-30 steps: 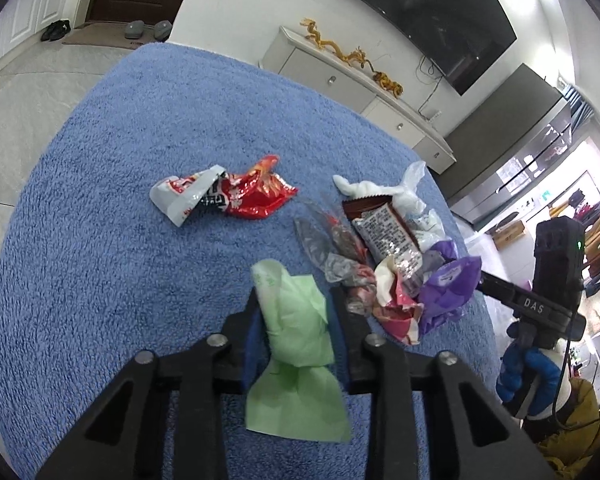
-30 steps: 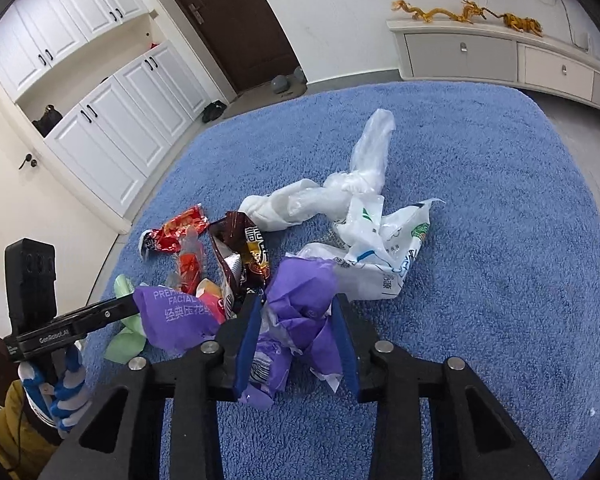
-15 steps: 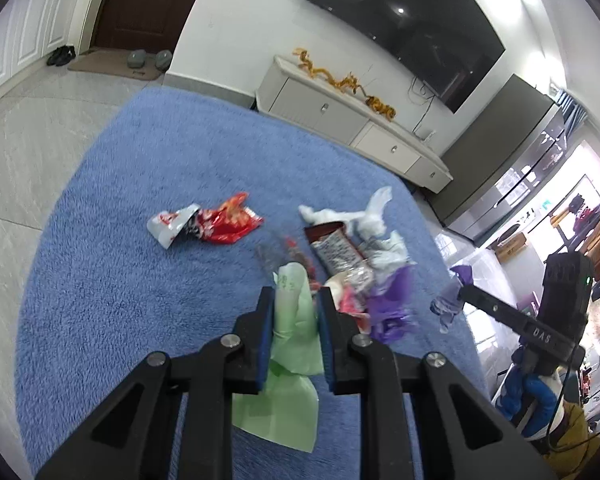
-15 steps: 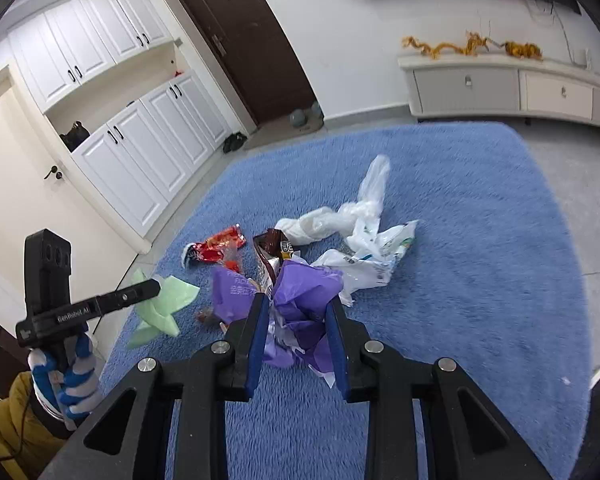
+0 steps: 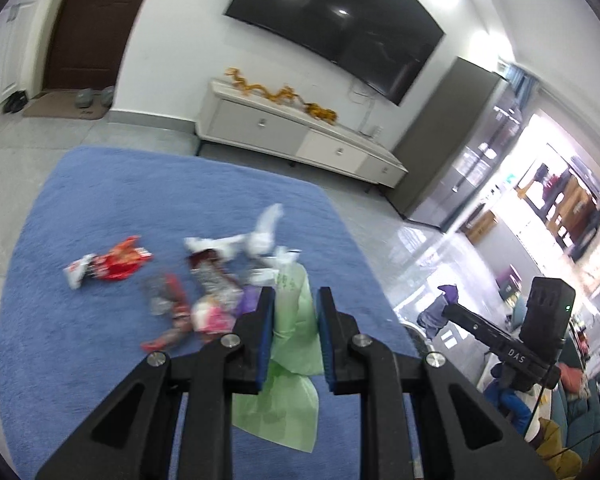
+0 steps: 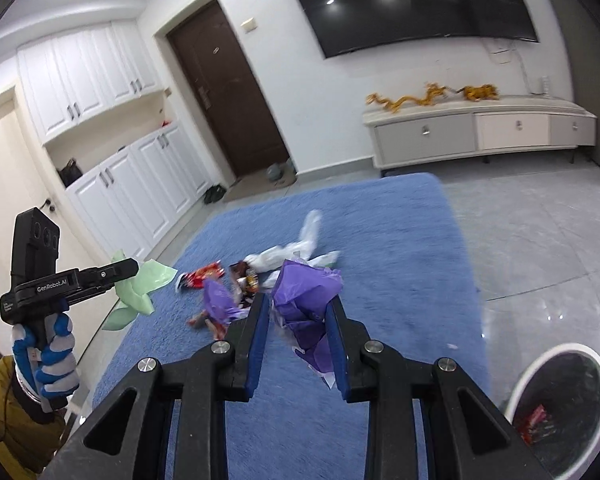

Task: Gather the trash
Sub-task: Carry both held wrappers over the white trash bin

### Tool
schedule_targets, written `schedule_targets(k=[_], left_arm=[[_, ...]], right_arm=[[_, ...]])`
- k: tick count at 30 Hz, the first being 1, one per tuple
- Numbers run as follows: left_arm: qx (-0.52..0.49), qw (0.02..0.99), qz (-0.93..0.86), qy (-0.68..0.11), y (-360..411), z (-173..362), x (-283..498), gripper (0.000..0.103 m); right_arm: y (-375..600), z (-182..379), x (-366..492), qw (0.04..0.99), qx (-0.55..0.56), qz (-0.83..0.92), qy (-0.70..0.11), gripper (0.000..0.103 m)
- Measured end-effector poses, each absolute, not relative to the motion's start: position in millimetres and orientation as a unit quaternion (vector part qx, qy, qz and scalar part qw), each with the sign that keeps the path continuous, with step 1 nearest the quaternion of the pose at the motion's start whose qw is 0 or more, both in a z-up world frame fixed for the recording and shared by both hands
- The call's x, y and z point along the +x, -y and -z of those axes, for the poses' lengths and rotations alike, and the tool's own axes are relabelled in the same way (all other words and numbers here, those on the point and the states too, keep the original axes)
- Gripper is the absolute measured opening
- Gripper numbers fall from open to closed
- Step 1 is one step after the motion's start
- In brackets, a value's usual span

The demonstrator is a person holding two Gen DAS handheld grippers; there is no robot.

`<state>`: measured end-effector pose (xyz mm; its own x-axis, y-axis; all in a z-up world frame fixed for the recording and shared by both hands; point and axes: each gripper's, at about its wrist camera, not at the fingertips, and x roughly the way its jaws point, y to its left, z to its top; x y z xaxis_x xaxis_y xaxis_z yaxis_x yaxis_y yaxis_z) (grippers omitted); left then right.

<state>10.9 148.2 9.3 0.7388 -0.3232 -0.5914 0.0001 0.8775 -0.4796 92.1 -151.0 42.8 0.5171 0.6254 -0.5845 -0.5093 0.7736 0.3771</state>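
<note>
My left gripper is shut on a light green plastic bag, lifted above the blue rug; the bag hangs down below the pads. My right gripper is shut on a crumpled purple wrapper, also raised off the rug. The right wrist view shows the left gripper at left with the green bag; the left wrist view shows the right gripper with the purple wrapper. A pile of wrappers, a white plastic bag and a red snack packet lie on the rug.
A round bin with a white rim and red wrappers inside stands on the tiled floor at lower right in the right wrist view. A low white cabinet and a wall TV are beyond the rug. A gloved hand holds the left gripper.
Both grippers have lifted away from the rug with their pieces of trash. The pile now lies farther off, and the bin has come into the right wrist view.
</note>
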Motion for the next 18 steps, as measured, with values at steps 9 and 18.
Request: schedule_targets(k=[9, 18], left_arm=[[-0.185, 0.900, 0.161, -0.360, -61.1, -30.8, 52.5, 0.019], [-0.123, 0.873, 0.256, -0.396, 63.9, -29.4, 116.9, 0.019]], right_arm=[[245.6, -40.6, 85.7, 0.892, 0.138, -0.259, -0.345, 0.027], [346.6, -11.6, 87.6, 0.903, 0.192, -0.156, -0.351, 0.027]])
